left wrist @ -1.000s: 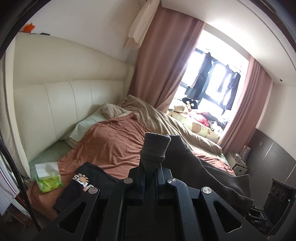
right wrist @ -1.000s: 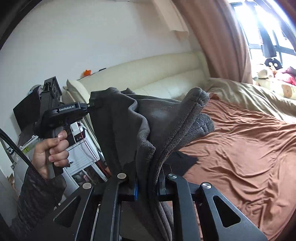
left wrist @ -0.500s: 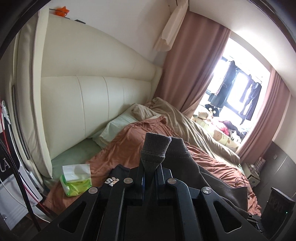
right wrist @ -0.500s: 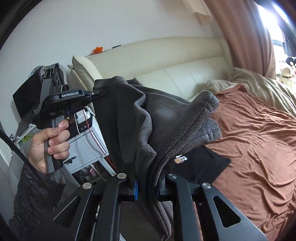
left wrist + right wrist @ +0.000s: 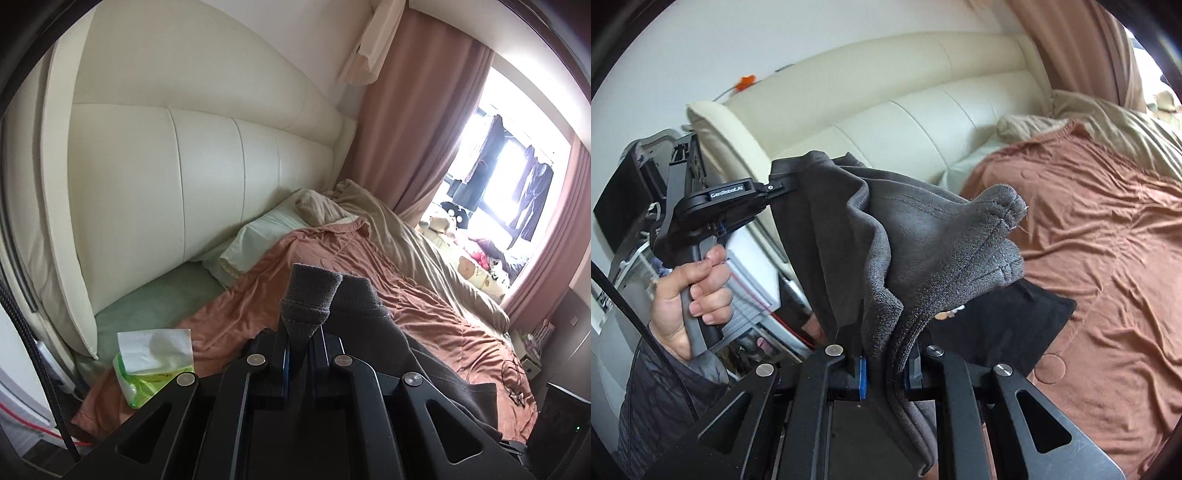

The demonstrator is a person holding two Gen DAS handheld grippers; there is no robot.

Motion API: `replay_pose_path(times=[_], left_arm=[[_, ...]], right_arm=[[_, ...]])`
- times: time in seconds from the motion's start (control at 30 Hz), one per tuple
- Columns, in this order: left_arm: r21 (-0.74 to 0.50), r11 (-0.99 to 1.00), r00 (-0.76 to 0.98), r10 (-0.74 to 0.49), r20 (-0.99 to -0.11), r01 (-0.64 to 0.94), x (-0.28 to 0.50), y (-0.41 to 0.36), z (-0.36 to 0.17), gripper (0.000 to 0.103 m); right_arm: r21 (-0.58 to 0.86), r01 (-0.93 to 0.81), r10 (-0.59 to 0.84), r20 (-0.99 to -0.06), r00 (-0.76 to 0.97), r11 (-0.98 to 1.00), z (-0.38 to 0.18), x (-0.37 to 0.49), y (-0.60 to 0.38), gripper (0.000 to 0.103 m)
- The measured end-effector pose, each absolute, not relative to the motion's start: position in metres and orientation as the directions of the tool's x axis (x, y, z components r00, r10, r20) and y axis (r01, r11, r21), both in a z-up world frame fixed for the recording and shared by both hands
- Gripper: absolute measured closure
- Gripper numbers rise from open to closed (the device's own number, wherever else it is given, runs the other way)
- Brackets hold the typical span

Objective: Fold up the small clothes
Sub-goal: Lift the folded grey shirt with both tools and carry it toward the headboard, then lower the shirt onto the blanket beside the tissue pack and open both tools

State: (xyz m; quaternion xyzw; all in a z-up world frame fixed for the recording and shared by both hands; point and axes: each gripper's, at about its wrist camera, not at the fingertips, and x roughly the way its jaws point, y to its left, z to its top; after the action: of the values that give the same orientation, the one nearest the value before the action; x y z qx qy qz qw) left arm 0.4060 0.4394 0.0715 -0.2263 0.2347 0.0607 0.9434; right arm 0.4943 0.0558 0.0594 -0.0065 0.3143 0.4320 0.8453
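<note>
A dark grey fleece garment (image 5: 905, 236) hangs in the air between both grippers, above the near edge of the bed. My left gripper (image 5: 301, 343) is shut on one bunched corner of it (image 5: 310, 295); the rest drapes down to the right. My right gripper (image 5: 886, 363) is shut on another thick fold of the same garment. In the right wrist view the left gripper (image 5: 775, 186) shows at upper left, pinching the garment's top edge, held by a hand (image 5: 690, 284).
The bed has a rust-brown blanket (image 5: 1108, 240) and a beige duvet (image 5: 406, 236). A black garment (image 5: 1004, 321) lies on the blanket's near edge. A green tissue pack (image 5: 151, 365) sits by the cream headboard (image 5: 207, 177). A pale pillow (image 5: 258, 240) and a bedside cabinet (image 5: 753, 280) stand near.
Both grippers have swung left towards the headboard with the grey garment stretched between them. The grips have not changed.
</note>
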Motion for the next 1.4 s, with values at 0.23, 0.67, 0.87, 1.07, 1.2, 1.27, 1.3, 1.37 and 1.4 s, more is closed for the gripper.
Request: replay_pose_path(times=[0.23,0.67,0.87,1.07,1.2,1.27,1.3,1.37,1.4], left_arm=[[-0.357,0.905,0.854,0.013,-0.52,-0.232,0.469,0.43,0.048,0.096],[-0.262,0.915,0.748,0.061,-0.661,-0.306,0.566,0.43,-0.03,0.081],[-0.202,0.917,0.711,0.114,-0.694,-0.345,0.562,0.433,-0.069,0.044],[-0.21,0.931,0.672,0.05,-0.739,-0.3,0.541,0.435,-0.098,0.044],[-0.203,0.941,0.654,0.026,-0.756,-0.272,0.516,0.43,-0.111,0.044],[-0.21,0.941,0.646,0.012,-0.763,-0.265,0.503,0.428,-0.117,0.044],[-0.216,0.94,0.644,0.005,-0.765,-0.264,0.497,0.428,-0.12,0.044],[-0.217,0.938,0.636,0.005,-0.772,-0.271,0.486,0.427,-0.127,0.044],[-0.212,0.937,0.632,0.011,-0.775,-0.277,0.481,0.426,-0.131,0.044]], right_arm=[[0.294,-0.701,0.715,-0.548,0.434,0.65,0.037,0.545,0.053,0.094],[0.287,-0.587,0.616,-0.614,0.493,0.757,-0.029,0.626,0.078,0.086],[0.353,-0.447,0.556,-0.667,0.496,0.822,-0.069,0.672,0.059,0.041],[0.388,-0.463,0.592,-0.655,0.47,0.797,-0.082,0.658,0.05,0.041],[0.341,-0.54,0.606,-0.66,0.445,0.769,-0.083,0.637,0.065,0.041],[0.285,-0.586,0.589,-0.685,0.429,0.759,-0.082,0.622,0.083,0.041],[0.263,-0.605,0.585,-0.69,0.426,0.752,-0.081,0.614,0.091,0.041],[0.238,-0.64,0.59,-0.692,0.416,0.73,-0.078,0.6,0.108,0.043],[0.234,-0.652,0.593,-0.695,0.406,0.721,-0.078,0.594,0.115,0.043]])
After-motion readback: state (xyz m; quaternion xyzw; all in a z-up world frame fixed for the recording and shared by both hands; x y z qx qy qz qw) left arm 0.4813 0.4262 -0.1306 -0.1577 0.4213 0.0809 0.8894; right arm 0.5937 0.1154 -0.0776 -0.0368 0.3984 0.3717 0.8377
